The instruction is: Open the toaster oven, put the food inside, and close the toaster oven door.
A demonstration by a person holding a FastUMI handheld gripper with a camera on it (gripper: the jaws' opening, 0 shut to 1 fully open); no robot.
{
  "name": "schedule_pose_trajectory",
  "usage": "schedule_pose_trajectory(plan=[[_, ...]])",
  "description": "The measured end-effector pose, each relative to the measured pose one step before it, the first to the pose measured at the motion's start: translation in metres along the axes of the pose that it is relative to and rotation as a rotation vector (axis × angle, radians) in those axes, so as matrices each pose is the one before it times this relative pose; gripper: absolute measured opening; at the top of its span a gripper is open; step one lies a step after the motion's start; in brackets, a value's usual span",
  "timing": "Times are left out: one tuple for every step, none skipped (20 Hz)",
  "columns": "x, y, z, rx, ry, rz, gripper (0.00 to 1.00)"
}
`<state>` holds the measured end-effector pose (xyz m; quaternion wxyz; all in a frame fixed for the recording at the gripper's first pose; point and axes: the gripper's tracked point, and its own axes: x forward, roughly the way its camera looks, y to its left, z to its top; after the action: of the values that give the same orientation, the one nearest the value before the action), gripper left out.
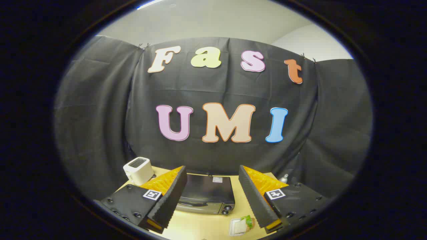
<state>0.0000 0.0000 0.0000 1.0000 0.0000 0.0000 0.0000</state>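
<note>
Toaster oven (205, 195) door shut, sandwich (243, 225) on table (200, 226) near right finger; my gripper (211, 203) spread, holding nothing. All steps left.

Black toaster oven (206, 193), white toaster (138, 170), pale yellow table (200, 226).
</note>
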Motion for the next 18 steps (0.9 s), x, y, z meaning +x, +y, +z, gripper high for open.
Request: schedule_pose_trajectory(plan=[[0.00047,-0.00283,0.00046,0.00588,-0.00016,-0.0074,0.98],[0.0002,-0.00238,-0.00046,0.00685,0.00187,-0.00649,0.98],[0.00108,-0.0019,-0.00071,0.00706,0.00366,-0.00606,0.98],[0.00171,-0.00242,-0.00132,0.0069,0.00208,-0.00703,0.98],[0.00152,-0.00171,-0.00044,0.00564,0.00125,-0.00775,0.98],[0.00254,-0.0015,-0.00221,0.00456,0.00367,-0.00652,0.98],[0.00312,-0.00144,-0.00209,0.0027,0.00546,-0.00771,0.98],[0.00235,-0.00116,-0.00312,0.00096,0.00452,-0.00986,0.98],[0.00359,-0.00015,-0.00179,0.00022,0.00244,-0.00974,0.98],[0.00334,0.00186,-0.00321,0.00153,0.00235,-0.0063,0.98],[0.00401,0.00342,-0.00299,0.00603,0.00391,-0.0036,0.98],[0.00495,0.00413,-0.00408,0.01033,0.00246,-0.00123,0.98],[0.00501,0.00521,-0.00372,0.01004,0.00379,0.0021,0.98],[0.0048,0.00421,-0.00562,0.00439,0.00383,-0.00028,0.98],[0.00511,0.00286,-0.00625,-0.00713,0.01238,-0.00507,0.98],[0.00529,0.0012,-0.01031,-0.01381,0.01848,-0.01036,0.98],[0.00583,0.0033,-0.00702,-0.01518,0.01358,-0.0065,0.98],[0.00586,0.00434,-0.00568,-0.01235,0.0079,-0.00311,0.98]])
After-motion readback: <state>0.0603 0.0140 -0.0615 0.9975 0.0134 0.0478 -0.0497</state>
